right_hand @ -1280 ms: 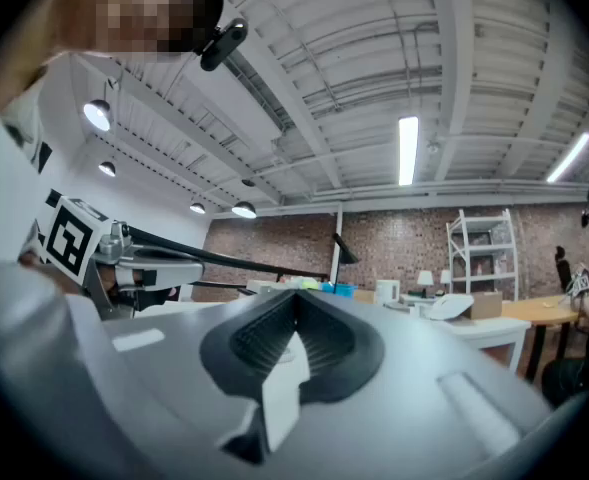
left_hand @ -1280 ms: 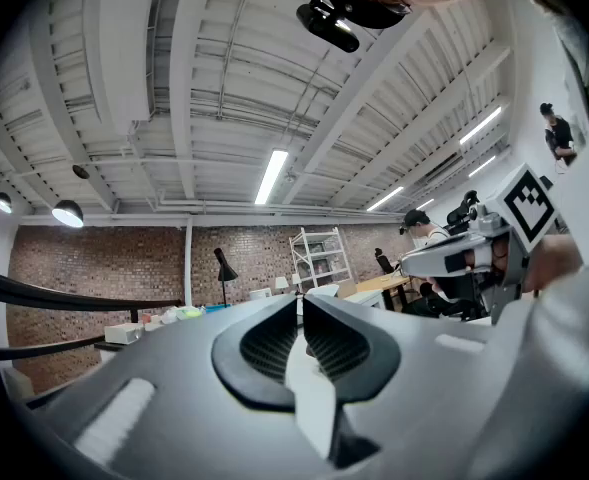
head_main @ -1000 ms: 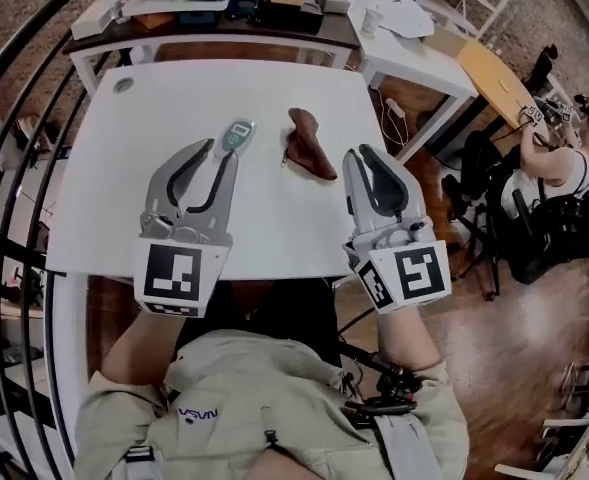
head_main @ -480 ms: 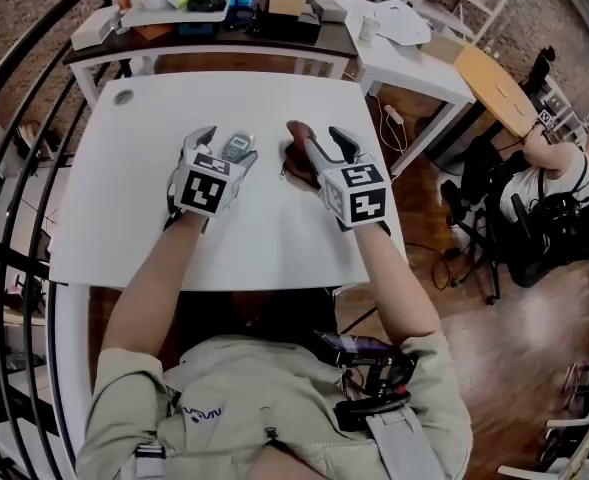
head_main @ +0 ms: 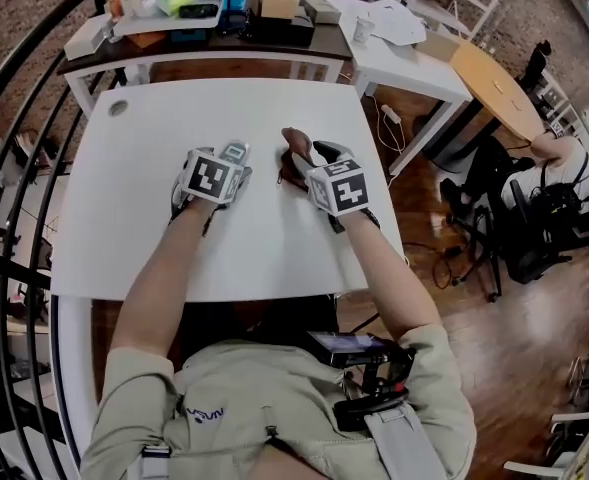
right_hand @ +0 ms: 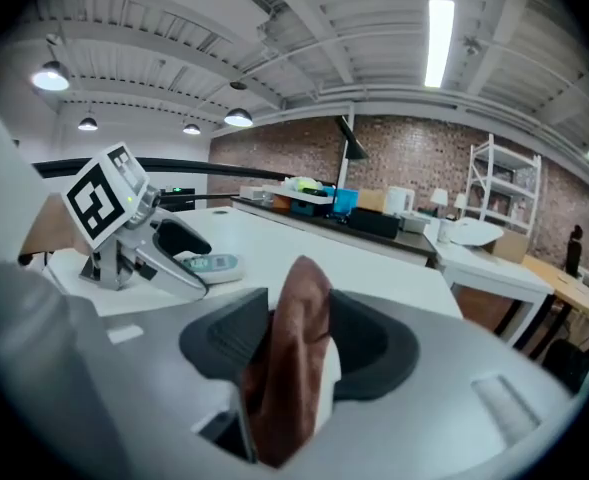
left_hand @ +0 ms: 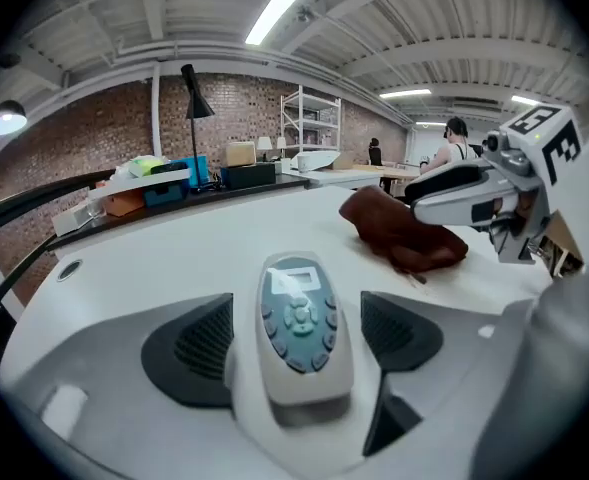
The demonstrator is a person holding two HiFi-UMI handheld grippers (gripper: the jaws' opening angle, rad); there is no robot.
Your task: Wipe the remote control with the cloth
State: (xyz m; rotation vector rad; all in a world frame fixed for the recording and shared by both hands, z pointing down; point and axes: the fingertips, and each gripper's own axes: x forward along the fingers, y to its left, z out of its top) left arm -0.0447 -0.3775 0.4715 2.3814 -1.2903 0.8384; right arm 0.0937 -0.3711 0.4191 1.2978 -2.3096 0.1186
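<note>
Left gripper (head_main: 232,158) and right gripper (head_main: 302,160) have dropped forward over the white table (head_main: 144,238), jaws just opening. Head view: remote control (head_main: 237,151) and brown cloth (head_main: 292,144) lie mid-table, apart. Left gripper view: jaws released, remote between them. Right gripper view: jaws released, cloth between them.

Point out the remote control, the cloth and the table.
remote control (left_hand: 299,320): left gripper view, on its keypad.
cloth (right_hand: 296,318): right gripper view, on its raised fold.
table (head_main: 124,203): head view, on the bare top at left.
</note>
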